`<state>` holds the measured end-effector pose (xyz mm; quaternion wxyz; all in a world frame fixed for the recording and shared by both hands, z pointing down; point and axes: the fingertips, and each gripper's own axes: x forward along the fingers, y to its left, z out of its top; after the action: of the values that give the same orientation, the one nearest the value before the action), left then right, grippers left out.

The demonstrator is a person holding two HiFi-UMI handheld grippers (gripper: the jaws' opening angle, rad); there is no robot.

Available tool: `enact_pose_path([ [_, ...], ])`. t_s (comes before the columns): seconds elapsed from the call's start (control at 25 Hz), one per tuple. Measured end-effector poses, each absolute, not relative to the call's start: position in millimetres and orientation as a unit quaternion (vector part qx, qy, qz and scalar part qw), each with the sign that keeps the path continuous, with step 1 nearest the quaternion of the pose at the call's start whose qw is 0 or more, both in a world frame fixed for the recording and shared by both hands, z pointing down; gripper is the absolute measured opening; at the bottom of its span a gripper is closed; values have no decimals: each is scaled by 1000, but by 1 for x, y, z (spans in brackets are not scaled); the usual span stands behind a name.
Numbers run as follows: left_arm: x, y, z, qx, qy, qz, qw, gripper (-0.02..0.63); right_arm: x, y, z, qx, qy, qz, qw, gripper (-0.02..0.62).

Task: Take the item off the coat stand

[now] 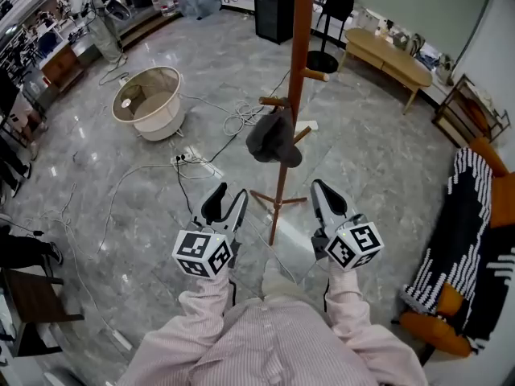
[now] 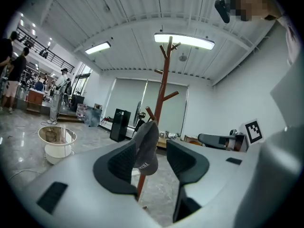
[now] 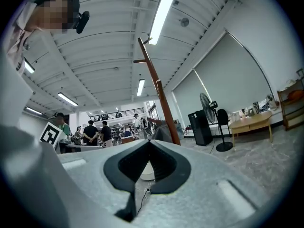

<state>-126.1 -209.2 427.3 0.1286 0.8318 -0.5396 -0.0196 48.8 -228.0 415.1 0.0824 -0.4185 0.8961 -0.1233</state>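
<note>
On a low peg of the brown wooden coat stand point(image 1: 299, 47) hangs the dark grey fabric cap point(image 1: 273, 139). Your left tool point(image 1: 227, 203) gapes wide, lined up to take it; right tool point(image 1: 325, 198) closed, empty, spare.

Count: 1 coat stand point(image 1: 299, 47), 1 cap point(image 1: 273, 137), 2 grippers: left gripper point(image 1: 227, 201), right gripper point(image 1: 319, 187). 1 round tub point(image 1: 173, 108) at 10 o'clock, 1 oval table point(image 1: 386, 55) at 1.

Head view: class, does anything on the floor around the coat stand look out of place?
Yes. Loose cables sprawl across the floor from a power strip near the coat stand, a possible trip hazard. The cap hangs normally on the stand.
</note>
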Motion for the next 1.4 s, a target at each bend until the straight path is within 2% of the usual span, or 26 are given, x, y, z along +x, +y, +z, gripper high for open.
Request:
enact_pose_path([
  [0.6,-114,-319,435,839,-529,1,129,210,40,-320,420,-399,905,-122,81,5],
  [1.4,-79,-396,445,897,-417,107,102,255,33,-349,419,-449,882,-121,83,5],
])
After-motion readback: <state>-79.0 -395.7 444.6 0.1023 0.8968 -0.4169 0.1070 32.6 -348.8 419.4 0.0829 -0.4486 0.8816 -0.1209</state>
